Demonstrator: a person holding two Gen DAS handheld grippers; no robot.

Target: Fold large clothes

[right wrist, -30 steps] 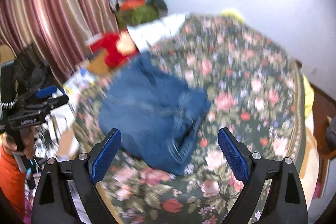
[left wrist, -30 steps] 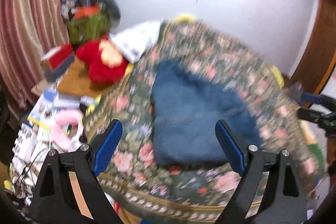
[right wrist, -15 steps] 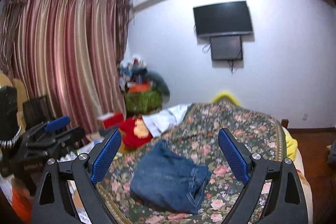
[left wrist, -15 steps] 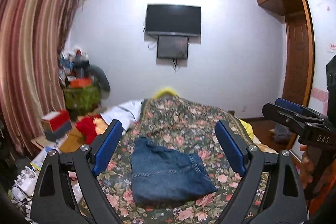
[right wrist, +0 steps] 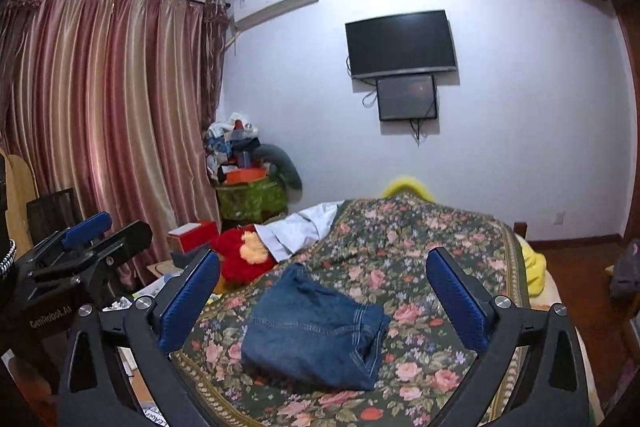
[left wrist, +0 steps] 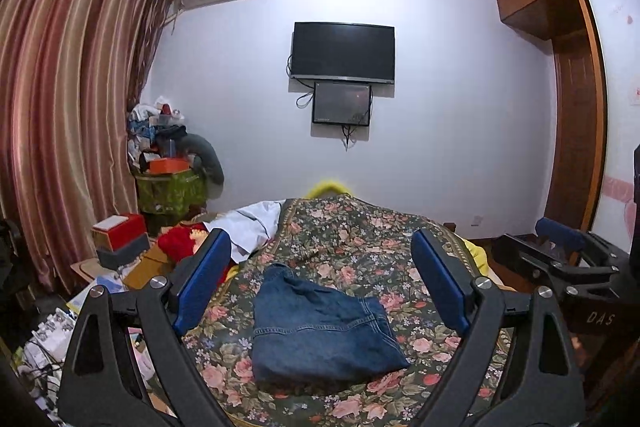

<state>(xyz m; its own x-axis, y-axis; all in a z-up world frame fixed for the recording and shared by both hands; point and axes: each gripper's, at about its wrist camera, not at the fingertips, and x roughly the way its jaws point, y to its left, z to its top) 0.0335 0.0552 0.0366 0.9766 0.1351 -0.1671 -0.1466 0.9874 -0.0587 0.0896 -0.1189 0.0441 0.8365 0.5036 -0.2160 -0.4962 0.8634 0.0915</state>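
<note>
A pair of blue jeans lies folded into a compact bundle on the flowered bedspread, near its front edge. My left gripper hovers in front of and above the jeans, open, with nothing between its blue pads. My right gripper is held the same way beside it, and its jaws are opening with nothing between them. Each gripper shows at the edge of the other's view: the right gripper and the left gripper.
A red plush toy and a white garment lie at the bed's left side. Boxes and clutter fill the floor by the striped curtain. A wall television hangs ahead, and a wooden wardrobe stands at right.
Both grippers rose, drew back from the jeans and tilted up from looking down at the bed to facing the far wall. The jeans stay folded on the bed.
</note>
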